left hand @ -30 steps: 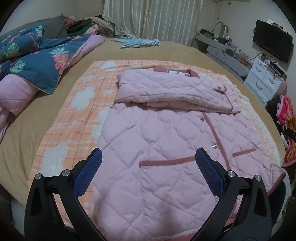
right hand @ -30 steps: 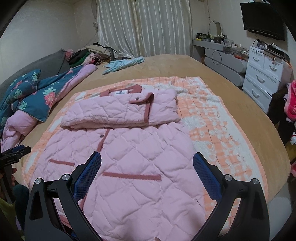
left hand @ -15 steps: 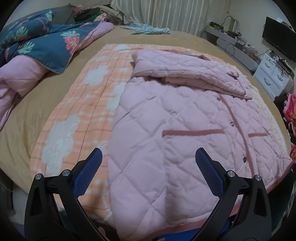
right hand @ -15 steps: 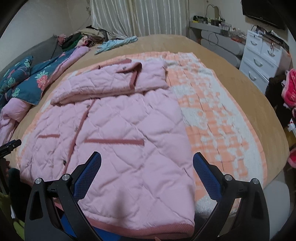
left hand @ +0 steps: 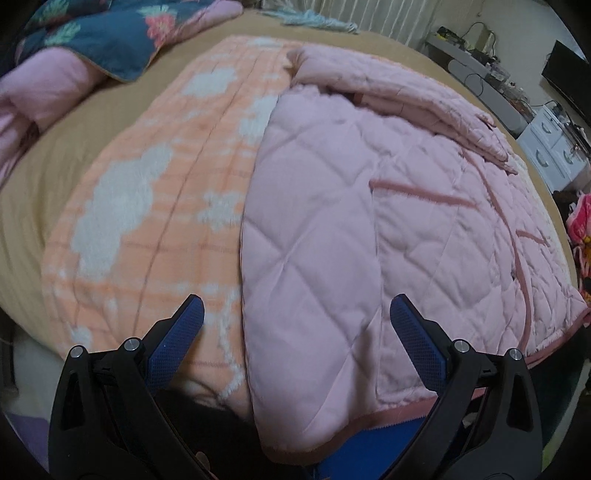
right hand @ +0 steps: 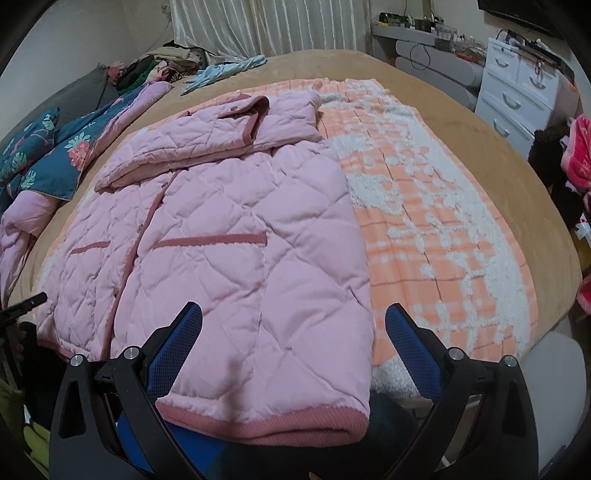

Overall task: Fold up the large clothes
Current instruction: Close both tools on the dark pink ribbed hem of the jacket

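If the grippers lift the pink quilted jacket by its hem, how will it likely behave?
The pink quilted jacket will probably droop rather than hold flat: its hem already sags over the bed edge. The padded quilting looks puffy, so likely light yet bulky. Its folded sleeves lie loose on top and may slide off.

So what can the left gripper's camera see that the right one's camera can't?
Only the left wrist view shows the black TV on the wall. Only the right wrist view shows the curtains and the pile of clothes at the far corner of the bed. Both show the pink quilted jacket on the orange blanket, the floral duvet, the white drawers, and an open gripper: left gripper, right gripper.
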Action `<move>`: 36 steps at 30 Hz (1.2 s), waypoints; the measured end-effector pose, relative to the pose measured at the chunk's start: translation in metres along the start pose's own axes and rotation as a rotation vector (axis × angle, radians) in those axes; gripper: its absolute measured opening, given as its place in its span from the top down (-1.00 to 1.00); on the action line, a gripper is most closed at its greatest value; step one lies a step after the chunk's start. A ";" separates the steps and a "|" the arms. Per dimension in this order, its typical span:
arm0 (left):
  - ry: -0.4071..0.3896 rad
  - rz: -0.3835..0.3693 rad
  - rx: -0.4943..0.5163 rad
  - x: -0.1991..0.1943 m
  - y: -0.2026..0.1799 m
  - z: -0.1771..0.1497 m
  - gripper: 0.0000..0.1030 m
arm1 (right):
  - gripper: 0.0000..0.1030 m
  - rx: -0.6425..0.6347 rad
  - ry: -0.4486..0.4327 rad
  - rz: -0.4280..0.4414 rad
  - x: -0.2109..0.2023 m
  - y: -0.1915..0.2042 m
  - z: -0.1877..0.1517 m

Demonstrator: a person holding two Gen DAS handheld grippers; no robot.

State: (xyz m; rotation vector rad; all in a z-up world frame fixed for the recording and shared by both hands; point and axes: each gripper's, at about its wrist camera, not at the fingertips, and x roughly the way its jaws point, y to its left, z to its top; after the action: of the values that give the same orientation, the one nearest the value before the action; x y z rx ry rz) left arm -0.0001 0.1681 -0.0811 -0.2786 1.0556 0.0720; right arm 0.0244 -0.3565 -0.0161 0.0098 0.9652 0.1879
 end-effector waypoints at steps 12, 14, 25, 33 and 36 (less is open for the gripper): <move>0.072 -0.024 0.054 0.019 -0.019 -0.015 -0.84 | -0.92 -0.021 0.097 0.012 0.003 -0.011 -0.021; 0.088 -0.017 0.053 0.025 -0.021 -0.019 -0.84 | -0.92 -0.025 0.117 0.021 0.005 -0.011 -0.024; 0.100 -0.028 0.030 0.024 -0.019 -0.027 -0.84 | -0.14 -0.082 0.216 0.040 0.026 -0.002 -0.031; 0.096 -0.028 0.036 0.023 -0.020 -0.030 -0.84 | 0.56 -0.083 -0.041 0.191 -0.023 0.003 -0.006; 0.088 -0.050 0.037 0.021 -0.020 -0.031 -0.82 | 0.60 -0.074 -0.119 0.219 -0.036 0.007 0.008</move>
State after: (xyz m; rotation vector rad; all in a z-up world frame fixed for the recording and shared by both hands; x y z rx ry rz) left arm -0.0126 0.1390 -0.1095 -0.2765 1.1356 -0.0051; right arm 0.0100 -0.3547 0.0190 0.0582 0.8373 0.4203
